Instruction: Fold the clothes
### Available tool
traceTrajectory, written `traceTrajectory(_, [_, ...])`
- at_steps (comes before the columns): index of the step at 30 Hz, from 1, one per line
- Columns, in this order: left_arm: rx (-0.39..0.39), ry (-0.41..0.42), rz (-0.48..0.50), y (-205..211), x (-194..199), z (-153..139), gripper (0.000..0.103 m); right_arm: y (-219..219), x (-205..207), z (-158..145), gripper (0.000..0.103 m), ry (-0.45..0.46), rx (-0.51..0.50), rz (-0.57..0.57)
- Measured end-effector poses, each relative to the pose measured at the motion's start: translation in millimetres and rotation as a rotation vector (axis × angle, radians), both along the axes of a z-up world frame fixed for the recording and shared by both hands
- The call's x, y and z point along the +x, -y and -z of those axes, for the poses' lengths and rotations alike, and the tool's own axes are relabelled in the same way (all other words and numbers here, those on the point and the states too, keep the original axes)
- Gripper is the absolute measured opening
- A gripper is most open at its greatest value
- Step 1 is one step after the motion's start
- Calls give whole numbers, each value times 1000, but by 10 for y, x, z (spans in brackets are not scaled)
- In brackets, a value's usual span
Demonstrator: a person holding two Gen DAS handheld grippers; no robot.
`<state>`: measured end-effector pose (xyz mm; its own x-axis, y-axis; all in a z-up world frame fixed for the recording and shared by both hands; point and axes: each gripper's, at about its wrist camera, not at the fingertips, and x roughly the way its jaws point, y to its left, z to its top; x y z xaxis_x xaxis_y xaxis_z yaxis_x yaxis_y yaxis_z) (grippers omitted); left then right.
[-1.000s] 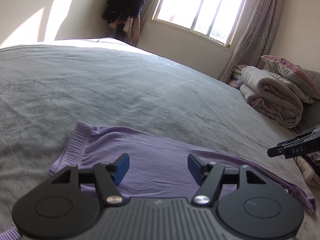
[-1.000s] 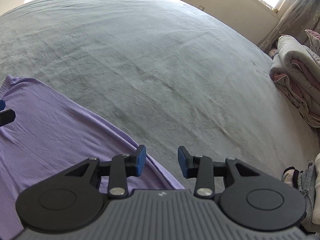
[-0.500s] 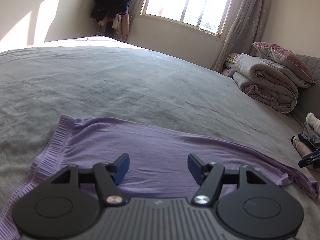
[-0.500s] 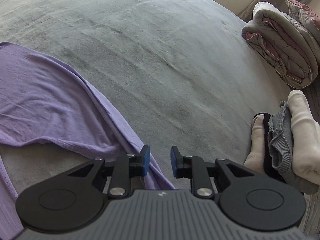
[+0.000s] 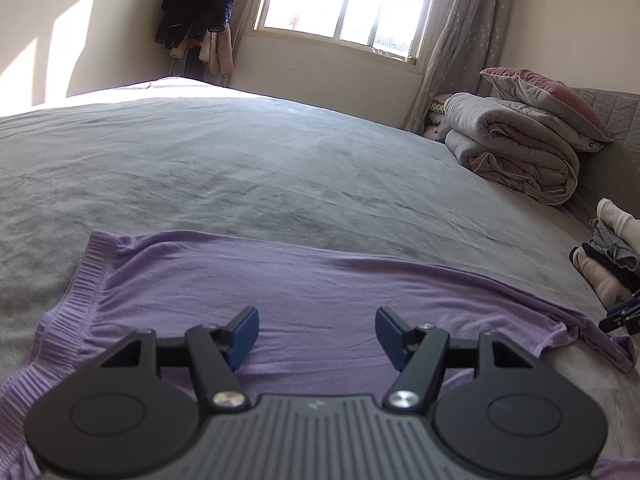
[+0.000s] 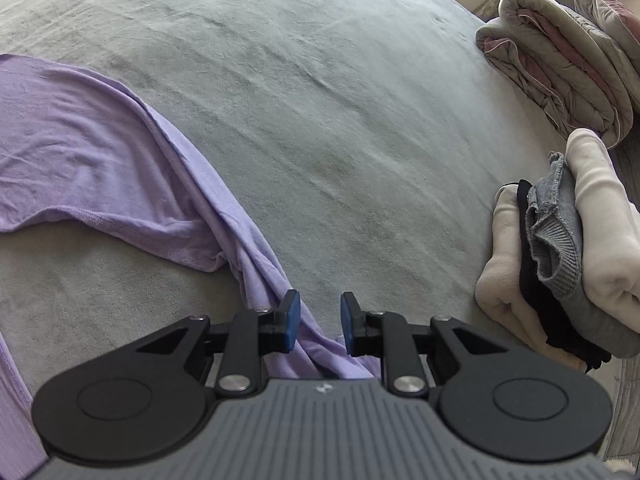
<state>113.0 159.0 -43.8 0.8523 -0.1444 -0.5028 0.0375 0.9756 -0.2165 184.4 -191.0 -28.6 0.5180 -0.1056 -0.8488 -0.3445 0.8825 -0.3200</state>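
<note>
A purple long-sleeved top lies spread flat on the grey bed, its ribbed hem at the left. My left gripper hovers open just above the middle of the top, with nothing between its fingers. In the right wrist view the top runs into a bunched sleeve that trails under my right gripper. Its jaws stand narrow but apart, over the sleeve, and the pads do not press on the cloth. The right gripper's tip shows at the far right of the left wrist view.
A pile of folded clothes in cream, grey and black sits right of the right gripper. A folded quilt with a pillow on top lies further back. Window and hanging coats are beyond the bed.
My right gripper has travelled right along the top to the sleeve near the folded pile, and its jaws have narrowed. The left gripper has drifted slightly and stays open.
</note>
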Motion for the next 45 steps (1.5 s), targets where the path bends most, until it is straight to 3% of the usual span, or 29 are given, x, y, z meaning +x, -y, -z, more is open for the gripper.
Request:
traceTrajectory(10, [-43, 8, 106, 111, -24, 7, 66, -1, -59, 58, 22, -26, 8, -39])
traceTrajectory(16, [-3, -17, 187, 275, -22, 45, 69, -7, -14, 170, 22, -34, -12, -40])
traceTrajectory(17, [8, -24, 192, 294, -18, 60, 69, 2, -1, 169, 17, -36, -5, -38])
traceTrajectory(18, [19, -31, 196, 312, -14, 75, 70, 6, 11, 164, 6, -38, 1, -37])
traceTrajectory(20, [33, -34, 199, 331, -16, 84, 71, -11, 37, 147, 2, -32, -9, -35])
traceTrajectory(31, [73, -39, 214, 382, -31, 109, 77, -92, 470, -43, 2, 120, -124, 30])
traceTrajectory(45, [76, -42, 222, 398, -27, 121, 79, -231, 1106, 129, 1, 239, -205, 118])
